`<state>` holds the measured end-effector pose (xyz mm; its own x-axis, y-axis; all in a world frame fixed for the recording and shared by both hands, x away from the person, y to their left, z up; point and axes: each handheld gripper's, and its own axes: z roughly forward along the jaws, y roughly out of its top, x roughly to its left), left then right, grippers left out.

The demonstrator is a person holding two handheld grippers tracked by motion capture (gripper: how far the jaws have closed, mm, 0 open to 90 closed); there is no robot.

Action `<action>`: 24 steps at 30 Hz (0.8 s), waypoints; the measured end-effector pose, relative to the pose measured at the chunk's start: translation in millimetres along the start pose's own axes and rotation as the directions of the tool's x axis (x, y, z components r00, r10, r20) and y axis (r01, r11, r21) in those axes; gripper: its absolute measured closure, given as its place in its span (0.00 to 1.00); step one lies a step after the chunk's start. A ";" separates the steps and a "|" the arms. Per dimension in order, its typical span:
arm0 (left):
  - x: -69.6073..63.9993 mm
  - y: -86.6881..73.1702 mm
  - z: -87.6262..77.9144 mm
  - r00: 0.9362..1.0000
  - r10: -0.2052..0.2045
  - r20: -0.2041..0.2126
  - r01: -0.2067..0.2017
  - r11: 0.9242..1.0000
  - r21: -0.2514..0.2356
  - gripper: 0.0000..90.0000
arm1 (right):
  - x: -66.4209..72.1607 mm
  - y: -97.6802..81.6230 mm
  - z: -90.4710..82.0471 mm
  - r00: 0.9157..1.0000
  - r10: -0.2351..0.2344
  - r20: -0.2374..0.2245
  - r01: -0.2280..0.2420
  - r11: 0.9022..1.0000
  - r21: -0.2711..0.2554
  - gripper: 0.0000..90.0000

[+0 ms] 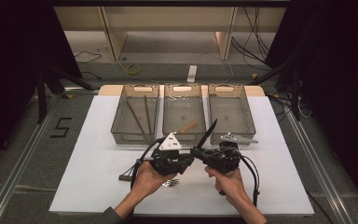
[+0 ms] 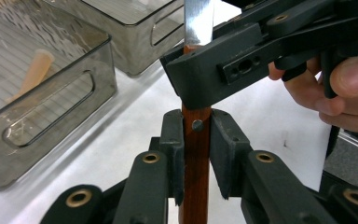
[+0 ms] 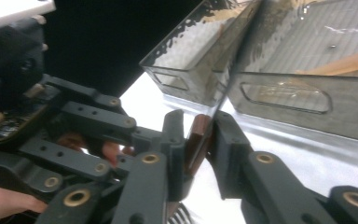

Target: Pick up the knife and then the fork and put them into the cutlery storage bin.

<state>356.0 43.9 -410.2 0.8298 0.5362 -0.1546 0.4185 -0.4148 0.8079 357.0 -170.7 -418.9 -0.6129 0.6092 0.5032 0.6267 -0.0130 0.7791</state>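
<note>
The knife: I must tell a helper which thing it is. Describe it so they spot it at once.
On the white table, before the three bins, both grippers meet. The knife is clamped between them, blade slanting up toward the middle bin. It alone has a red-brown wooden handle.

We read this as a lab or recording studio, not a home. Black curtains hang on both sides. A white table stands on grey carpet between metal floor rails. A taped number five marks the floor. Loose cables and a power strip lie beyond the table, near bare plywood furniture. Three identical clear bins sit in a neat row.
</note>
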 end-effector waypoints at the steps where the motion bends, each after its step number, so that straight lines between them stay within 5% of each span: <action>1: 0.3 0.3 0.3 1.000 -0.004 0.006 0.004 1.000 0.004 0.83 | 0.9 0.2 -0.5 1.000 0.006 -0.001 -0.006 1.000 -0.002 0.89; 5: 2.1 2.6 -1.2 0.999 -0.039 0.029 0.039 0.999 0.015 0.65 | 5.1 3.3 -2.5 1.000 -0.028 0.012 0.028 1.000 0.012 0.90; 11: 7.9 3.8 -16.1 1.000 0.006 0.012 -0.006 1.000 0.002 0.43 | -6.9 11.5 -14.5 1.000 0.007 0.030 -0.007 1.000 -0.008 0.90; 18: 23.5 -5.1 -31.5 1.000 0.008 0.007 -0.008 1.000 0.011 0.29 | -18.7 21.7 -28.0 0.998 0.021 0.062 -0.020 0.999 -0.025 0.90; 21: 27.1 -8.4 -35.8 0.998 0.039 -0.042 -0.038 0.999 0.035 0.25 | -22.9 24.9 -32.8 0.997 0.025 0.079 -0.022 0.999 -0.035 0.90; 24: 32.7 -13.2 -40.6 0.998 0.027 -0.056 -0.025 0.999 0.029 0.21 | -28.8 28.6 -38.5 0.996 0.032 0.089 -0.028 0.999 -0.042 0.90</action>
<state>362.6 96.8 -402.8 0.8188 0.5651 -0.1011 0.4080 -0.4490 0.7949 374.1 -219.1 -396.7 -0.5473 0.6765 0.4928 0.6233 -0.0634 0.7794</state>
